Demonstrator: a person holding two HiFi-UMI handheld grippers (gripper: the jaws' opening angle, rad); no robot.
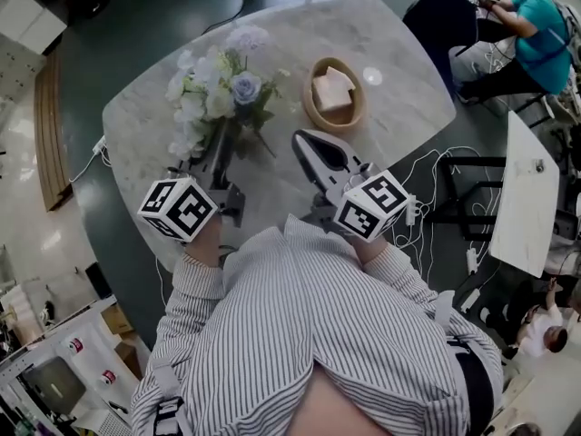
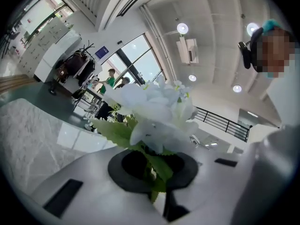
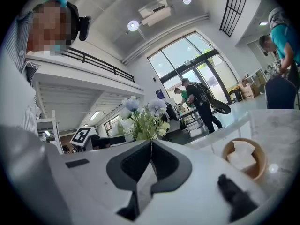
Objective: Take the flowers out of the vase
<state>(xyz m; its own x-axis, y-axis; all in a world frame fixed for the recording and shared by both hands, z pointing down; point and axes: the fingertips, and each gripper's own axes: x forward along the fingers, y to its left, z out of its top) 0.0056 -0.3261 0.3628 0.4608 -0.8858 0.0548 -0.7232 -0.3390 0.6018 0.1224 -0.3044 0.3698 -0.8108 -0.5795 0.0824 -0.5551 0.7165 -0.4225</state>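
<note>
A bunch of white and pale blue flowers (image 1: 218,89) with green leaves lies tilted over the marble table (image 1: 399,107), blooms toward the far side. My left gripper (image 1: 221,143) is shut on the stems; in the left gripper view a green stem and leaf (image 2: 157,165) are pinched between the dark pads, with the white blooms (image 2: 154,109) just beyond. My right gripper (image 1: 302,141) is shut and empty, to the right of the bunch, its jaws meeting with nothing between them (image 3: 151,144). The flowers (image 3: 143,118) show beyond it. No vase shows in any view.
A wicker bowl (image 1: 334,116) holding a pale folded piece sits right of the flowers, also seen in the right gripper view as the bowl (image 3: 255,165). A seated person in teal (image 1: 536,25) and a dark chair (image 1: 440,16) are at the far right. A white side table (image 1: 526,198) and cables lie right.
</note>
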